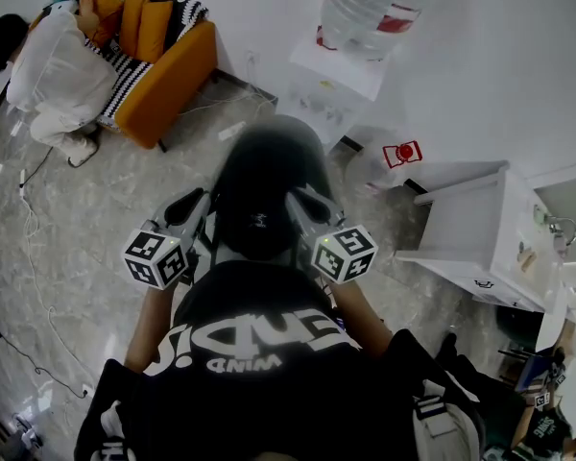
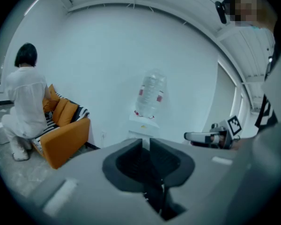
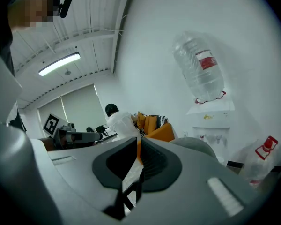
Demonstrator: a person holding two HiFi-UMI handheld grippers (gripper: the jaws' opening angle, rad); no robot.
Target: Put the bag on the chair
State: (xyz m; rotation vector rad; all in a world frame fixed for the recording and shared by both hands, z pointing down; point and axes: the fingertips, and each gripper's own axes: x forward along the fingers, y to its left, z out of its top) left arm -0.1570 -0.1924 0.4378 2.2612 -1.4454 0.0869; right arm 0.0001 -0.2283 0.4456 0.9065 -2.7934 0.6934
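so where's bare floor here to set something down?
Free: floor between the orange sofa, the cables and the bag. Crowded right of the bag: water dispenser, white cabinet; only a narrow strip between.

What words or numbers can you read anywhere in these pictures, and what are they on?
"WIND", probably, seen upside down: small white print on the person's black shirt.
Big white letters on that shirt: creased, unreadable.
Water bottle red label: too blurred.
Red sign by the wall: too small.
Marker cube squares: patterns, no words.
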